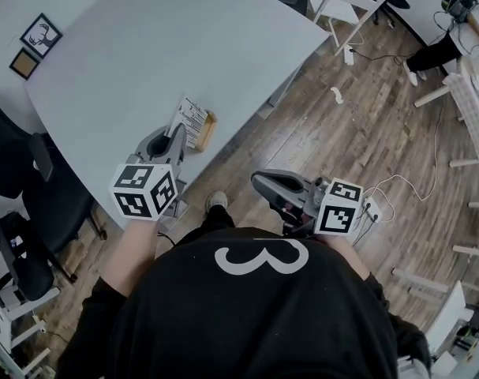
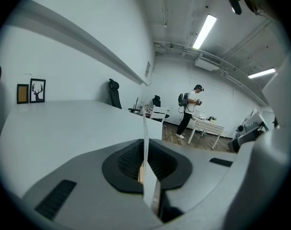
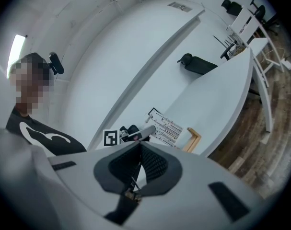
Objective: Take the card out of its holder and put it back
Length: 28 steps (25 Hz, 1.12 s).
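**With the card pinched, the pull-out has barely begun**

Because my left gripper [image 2: 145, 169] has its pads [image 2: 121, 164] clamped on the card [image 2: 145, 128], which runs edge-on straight between them, I judge the first half of the job is only starting. A sliver of tan wood shows just behind the card at the pads. From the head view the card leans beside the wooden holder [image 1: 207, 132] and overlaps it, so I cannot tell whether its lower edge has cleared the slot. My grip is on the end of the card nearest me, and the holder sits at its far end. Both are close to the near corner of the table [image 1: 144, 46], just in from its edge.

My right gripper [image 3: 138, 171] has its jaws pressed together on nothing. It hangs off the table over the floor [image 1: 357, 125], well apart from the card.

What is left, as I read it: draw the card fully free, then line it up and seat it back in the slot.
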Each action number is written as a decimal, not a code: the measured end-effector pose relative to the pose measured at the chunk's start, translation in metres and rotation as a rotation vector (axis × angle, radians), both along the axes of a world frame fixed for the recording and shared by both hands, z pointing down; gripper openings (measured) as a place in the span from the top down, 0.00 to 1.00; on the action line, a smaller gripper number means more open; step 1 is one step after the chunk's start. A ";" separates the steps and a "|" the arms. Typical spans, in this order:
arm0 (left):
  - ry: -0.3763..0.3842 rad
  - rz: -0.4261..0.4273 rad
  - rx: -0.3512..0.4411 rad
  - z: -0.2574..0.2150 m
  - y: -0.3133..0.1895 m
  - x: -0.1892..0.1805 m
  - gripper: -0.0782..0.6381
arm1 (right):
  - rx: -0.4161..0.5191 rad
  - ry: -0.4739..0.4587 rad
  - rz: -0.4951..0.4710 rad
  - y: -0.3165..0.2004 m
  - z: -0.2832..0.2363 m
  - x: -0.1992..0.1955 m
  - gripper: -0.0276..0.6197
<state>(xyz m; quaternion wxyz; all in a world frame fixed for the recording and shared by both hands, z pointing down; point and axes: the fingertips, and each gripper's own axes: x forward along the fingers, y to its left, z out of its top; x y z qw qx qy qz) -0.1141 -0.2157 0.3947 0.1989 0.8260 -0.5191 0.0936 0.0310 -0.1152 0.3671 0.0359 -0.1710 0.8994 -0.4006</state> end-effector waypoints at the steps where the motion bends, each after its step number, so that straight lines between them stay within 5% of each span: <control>1: 0.005 -0.005 0.009 -0.004 0.004 0.000 0.85 | 0.003 0.000 0.002 0.005 -0.001 0.003 0.94; 11: 0.170 0.017 0.024 -0.037 0.077 0.026 0.85 | 0.034 0.001 0.010 0.063 -0.006 0.026 0.94; 20: 0.332 0.169 -0.021 -0.060 0.160 0.079 0.85 | 0.055 -0.011 0.027 0.113 -0.012 0.048 0.94; 28: 0.319 0.227 -0.039 -0.053 0.225 0.114 0.85 | 0.059 -0.027 0.036 0.162 -0.012 0.066 0.94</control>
